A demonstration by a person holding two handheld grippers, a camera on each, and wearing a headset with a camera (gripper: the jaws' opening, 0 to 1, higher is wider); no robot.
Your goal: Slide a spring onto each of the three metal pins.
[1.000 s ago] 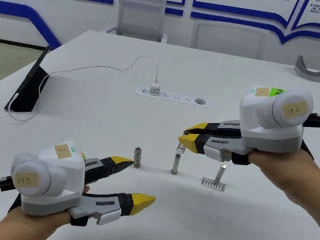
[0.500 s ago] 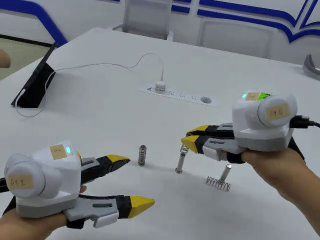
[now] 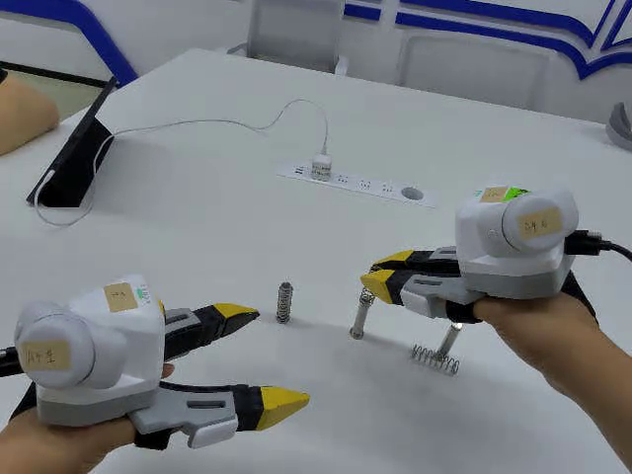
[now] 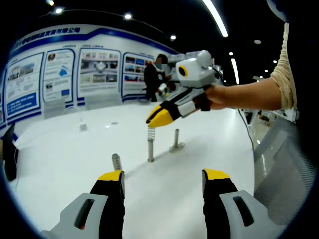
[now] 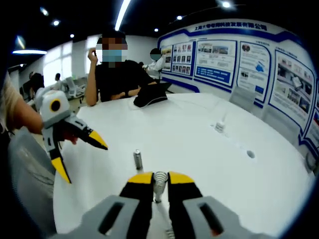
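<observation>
Three metal pins stand on the white table (image 3: 197,227). The left pin (image 3: 284,301) wears a spring along its length, also seen as the sprung pin (image 5: 137,159). My right gripper (image 3: 373,278) is shut on a second spring (image 3: 365,295), held at the tip of the middle pin (image 3: 357,321); that spring (image 5: 159,183) sits between the yellow tips. The right pin (image 3: 449,339) is bare, with a third spring (image 3: 434,358) lying at its foot. My left gripper (image 3: 267,355) hovers open near the front, holding nothing, jaws wide apart around (image 4: 163,175).
A white power strip (image 3: 346,184) with a plugged cable lies behind the pins. A dark tablet (image 3: 74,148) leans at the table's left edge. A chair (image 3: 296,30) stands at the far side. A seated person (image 5: 114,74) faces the table.
My right gripper has carried its spring down and slightly right onto the tip of the middle pin. The left gripper has stayed open in place; the head camera shifted.
</observation>
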